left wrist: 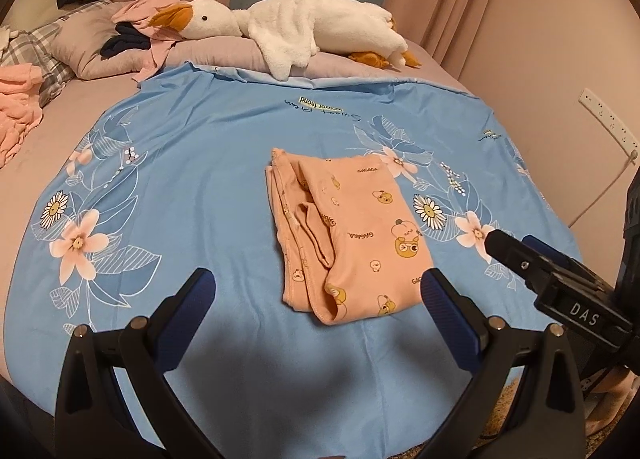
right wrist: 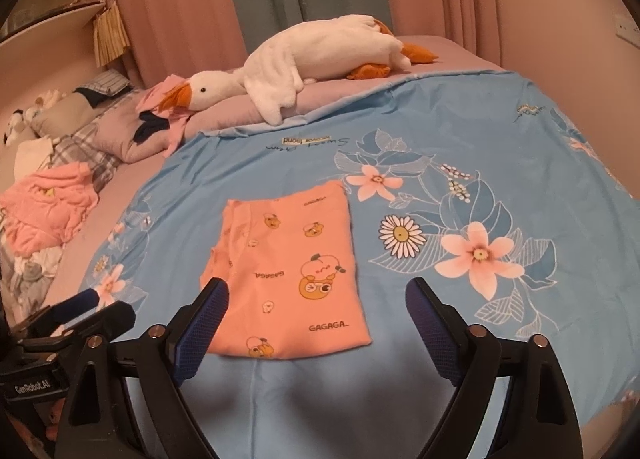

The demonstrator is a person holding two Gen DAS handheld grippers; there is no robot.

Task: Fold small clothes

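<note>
A folded peach garment [left wrist: 352,235] printed with small bears is laid flat on the blue floral sheet [left wrist: 192,179] of the bed, in front of a white plush goose [left wrist: 288,25] that is stretched across the lilac pillows. The left gripper [left wrist: 320,291] and the right gripper [right wrist: 318,299] are held just above the garment's near edge, each with its fingers spread wide and nothing gripped between them

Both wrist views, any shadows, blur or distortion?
Left wrist view: dark shadow on the blue floral sheet below the open left gripper; fisheye bends the edges. Right wrist view: similar shadow under the open right gripper; peach printed garment sharp.
</note>
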